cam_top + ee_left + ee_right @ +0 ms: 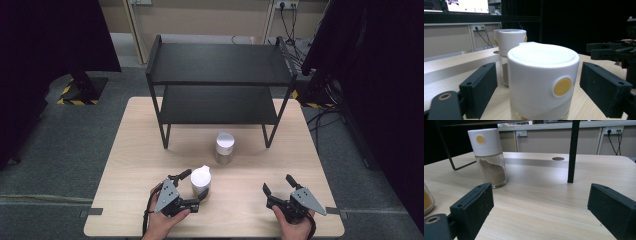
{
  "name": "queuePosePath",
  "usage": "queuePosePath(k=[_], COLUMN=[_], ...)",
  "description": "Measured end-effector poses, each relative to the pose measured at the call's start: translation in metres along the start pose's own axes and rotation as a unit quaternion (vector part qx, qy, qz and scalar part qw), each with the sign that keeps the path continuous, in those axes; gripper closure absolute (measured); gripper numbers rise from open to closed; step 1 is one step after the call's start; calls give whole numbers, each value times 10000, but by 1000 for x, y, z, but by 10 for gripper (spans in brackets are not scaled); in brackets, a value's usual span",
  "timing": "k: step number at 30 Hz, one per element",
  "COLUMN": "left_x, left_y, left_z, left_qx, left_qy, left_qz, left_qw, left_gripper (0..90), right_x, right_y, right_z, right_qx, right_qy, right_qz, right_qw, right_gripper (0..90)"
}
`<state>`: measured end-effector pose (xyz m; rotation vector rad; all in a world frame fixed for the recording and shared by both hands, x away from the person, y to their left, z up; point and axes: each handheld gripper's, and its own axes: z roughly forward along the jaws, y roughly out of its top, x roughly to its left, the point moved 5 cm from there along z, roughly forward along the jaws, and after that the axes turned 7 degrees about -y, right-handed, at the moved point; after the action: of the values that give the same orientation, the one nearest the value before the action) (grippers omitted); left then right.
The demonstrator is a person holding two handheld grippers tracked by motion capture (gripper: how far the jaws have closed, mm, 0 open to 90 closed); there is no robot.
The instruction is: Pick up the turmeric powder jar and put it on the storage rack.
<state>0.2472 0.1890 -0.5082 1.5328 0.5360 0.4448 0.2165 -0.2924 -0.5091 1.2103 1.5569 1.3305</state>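
Two white-capped glass jars stand on the wooden table (140, 165). The near jar (201, 181) (541, 82), with a yellow dot on its cap, stands between the jaws of my left gripper (195, 186) (539, 75). A narrow gap shows on the left side, and the right pad sits very close to the cap. The far jar (224, 146) (511, 42) (489, 157) holds brown powder and stands free in front of the rack. My right gripper (277, 183) (539, 195) rests open near the table's front right with nothing between its pads.
A black two-tier rack (220, 62) stands at the back of the table, and one of its legs (573, 150) rises ahead of the right gripper. Black curtains flank both sides. Cables lie on the floor at the back right.
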Motion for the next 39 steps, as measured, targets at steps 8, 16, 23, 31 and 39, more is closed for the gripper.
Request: queuePosePath(k=[8,16,23,31,39], left_x=[-1,-5,-6,-7,-7], left_y=[1,-2,-1,-1,1], left_z=[6,9,11,11,10], left_qx=[59,98,92,83,106], left_qy=[47,97,153,165,168], left_qz=[90,137,214,192,175], left_qw=[9999,9998,9996,9996,9996], left_gripper=[194,236,288,302,304], right_x=[0,0,-1,-1,-1], right_y=[0,0,-1,-1,-1], right_z=[0,0,0,0,0], right_qx=[-4,-15,-25,-28,-33], right_qy=[5,5,7,3,14], right_qz=[12,18,23,27,53], right_qw=[10000,10000,10000,10000,10000], right_gripper=[69,69,69,69,69])
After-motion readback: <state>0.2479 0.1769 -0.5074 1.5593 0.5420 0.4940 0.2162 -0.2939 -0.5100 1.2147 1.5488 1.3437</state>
